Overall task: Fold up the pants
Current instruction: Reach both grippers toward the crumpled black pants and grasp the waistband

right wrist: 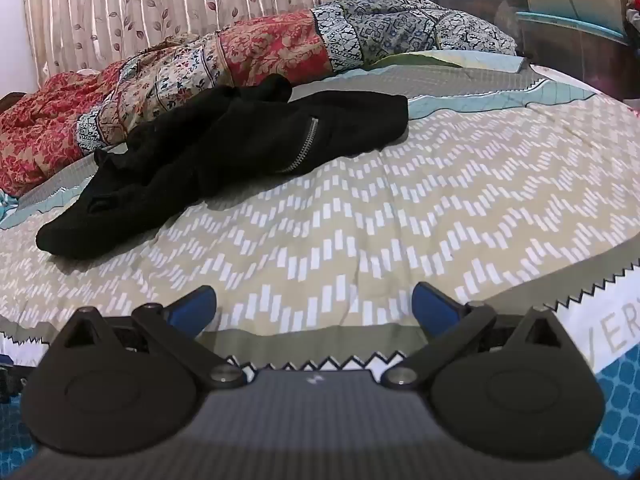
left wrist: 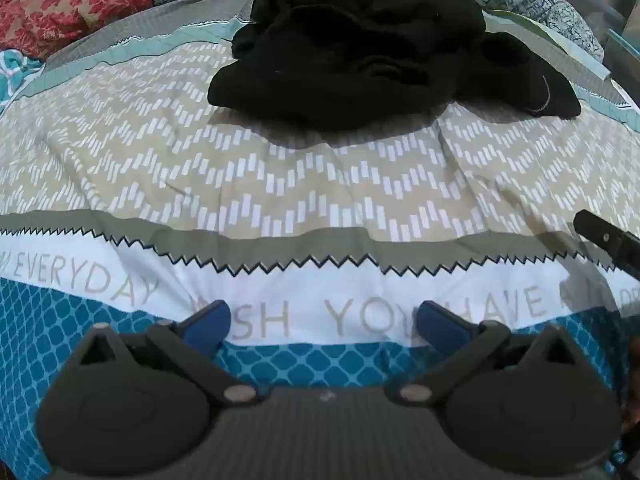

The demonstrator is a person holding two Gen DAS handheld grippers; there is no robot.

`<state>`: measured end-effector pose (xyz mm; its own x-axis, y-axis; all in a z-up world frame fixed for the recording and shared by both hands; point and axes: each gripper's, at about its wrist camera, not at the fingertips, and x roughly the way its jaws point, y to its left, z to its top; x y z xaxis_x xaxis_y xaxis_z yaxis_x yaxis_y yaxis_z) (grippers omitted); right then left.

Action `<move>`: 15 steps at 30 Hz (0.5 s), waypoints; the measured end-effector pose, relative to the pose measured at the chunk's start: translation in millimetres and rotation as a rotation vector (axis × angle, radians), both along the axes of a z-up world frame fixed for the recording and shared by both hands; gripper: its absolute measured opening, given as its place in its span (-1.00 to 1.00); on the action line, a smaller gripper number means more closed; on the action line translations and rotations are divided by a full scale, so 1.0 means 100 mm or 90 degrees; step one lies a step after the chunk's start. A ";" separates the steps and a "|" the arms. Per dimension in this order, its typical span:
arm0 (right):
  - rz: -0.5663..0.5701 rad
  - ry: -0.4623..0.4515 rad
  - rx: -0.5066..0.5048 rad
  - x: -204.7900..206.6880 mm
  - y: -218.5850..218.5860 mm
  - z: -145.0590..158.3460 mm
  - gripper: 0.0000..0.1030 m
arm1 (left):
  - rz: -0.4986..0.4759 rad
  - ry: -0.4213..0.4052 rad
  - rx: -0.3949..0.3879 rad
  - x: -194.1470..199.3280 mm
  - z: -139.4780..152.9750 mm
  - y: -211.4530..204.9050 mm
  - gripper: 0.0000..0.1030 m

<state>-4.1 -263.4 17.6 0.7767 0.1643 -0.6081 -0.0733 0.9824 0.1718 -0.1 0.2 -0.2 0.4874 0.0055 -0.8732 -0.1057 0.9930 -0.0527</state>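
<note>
- The bed [right wrist: 460,184] fills the room's middle, under a zigzag-patterned cover, with a floral quilt [right wrist: 256,56] heaped along its far side.
- The black pants [right wrist: 224,148] lie crumpled on the bed just in front of that quilt, long axis running across it, zip uppermost.
- The left gripper [left wrist: 320,326] and the right gripper [right wrist: 314,308] hover well short of the pants, jaws spread wide, holding nothing; the pants lie ahead of both, and I cannot tell which is nearer.

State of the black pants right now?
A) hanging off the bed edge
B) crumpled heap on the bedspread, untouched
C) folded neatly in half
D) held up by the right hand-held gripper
B: the black pants lie bunched on the chevron bedspread, well beyond both open hand-held grippers, left and right.
</note>
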 end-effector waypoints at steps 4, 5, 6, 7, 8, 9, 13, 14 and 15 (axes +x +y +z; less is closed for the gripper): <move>-0.001 0.002 0.008 -0.01 -0.02 0.00 1.00 | -0.036 -0.002 0.029 -0.02 0.02 -0.06 1.00; -0.002 0.000 0.014 -0.01 -0.03 0.00 1.00 | -0.043 0.014 0.010 0.03 0.07 0.01 1.00; -0.003 -0.001 0.022 -0.01 -0.05 0.00 1.00 | -0.033 0.021 -0.016 0.10 0.14 0.10 1.00; -0.005 -0.002 0.029 -0.02 -0.08 0.01 1.00 | -0.010 0.000 -0.040 0.13 0.20 0.22 1.00; -0.005 -0.004 0.035 -0.02 -0.09 0.01 1.00 | 0.018 -0.022 -0.056 0.19 0.28 0.31 1.00; -0.006 -0.007 0.039 -0.03 -0.08 0.01 1.00 | 0.049 -0.041 -0.072 0.30 0.36 0.44 1.00; -0.009 -0.016 0.056 -0.03 -0.07 0.01 1.00 | 0.143 -0.070 -0.171 0.92 0.47 0.89 1.00; -0.009 -0.019 0.062 -0.04 -0.11 -0.02 1.00 | 0.154 -0.061 -0.206 1.09 0.42 0.96 1.00; -0.009 -0.019 0.065 -0.04 -0.11 -0.02 1.00 | 0.172 -0.049 -0.233 1.23 0.36 1.02 1.00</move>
